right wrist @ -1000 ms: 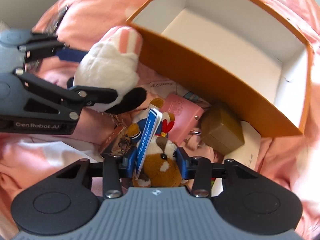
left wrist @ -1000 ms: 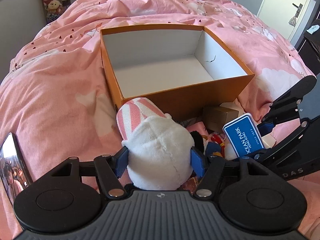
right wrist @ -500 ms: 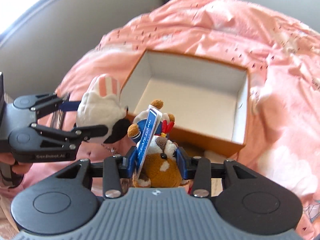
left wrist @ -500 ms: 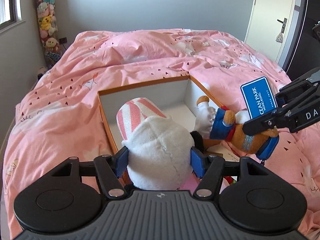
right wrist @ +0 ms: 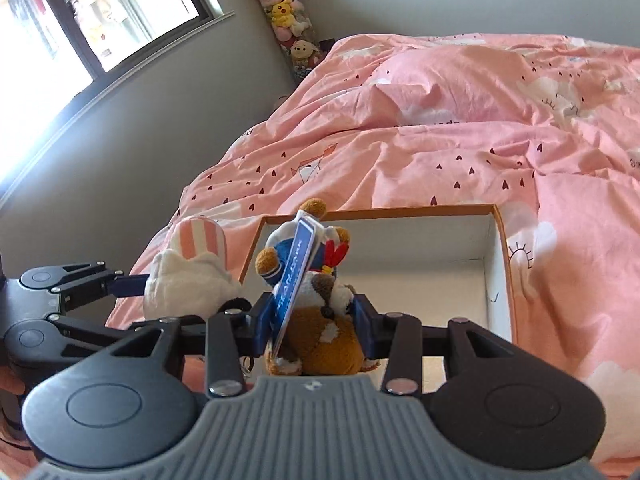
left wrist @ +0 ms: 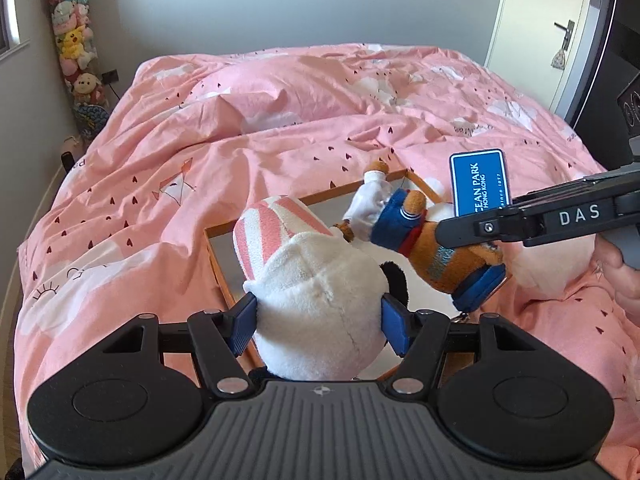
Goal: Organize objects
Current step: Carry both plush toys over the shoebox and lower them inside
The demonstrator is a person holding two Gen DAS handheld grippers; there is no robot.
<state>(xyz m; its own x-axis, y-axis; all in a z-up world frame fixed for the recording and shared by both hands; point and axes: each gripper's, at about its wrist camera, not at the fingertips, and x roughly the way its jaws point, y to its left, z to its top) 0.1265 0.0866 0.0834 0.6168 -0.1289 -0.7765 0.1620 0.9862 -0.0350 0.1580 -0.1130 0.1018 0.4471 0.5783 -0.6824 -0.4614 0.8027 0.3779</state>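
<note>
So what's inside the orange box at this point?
The box shows only bare white floor and walls in the right wrist view. The white plush and the brown plush, each held in a gripper, hide its near-left part.

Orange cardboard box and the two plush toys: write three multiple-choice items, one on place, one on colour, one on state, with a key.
1. The orange cardboard box with white inside lies on:
A a pink duvet
B a desk
C the floor
2. The tag on the brown plush toy is:
A red
B blue
C green
3. The left gripper is:
A open, empty
B shut on the white plush toy with pink-striped ear
C out of view

Key: 1 A, pink duvet surrounds it. 2 B, blue with white lettering. 3 B, pads press its sides.
</note>
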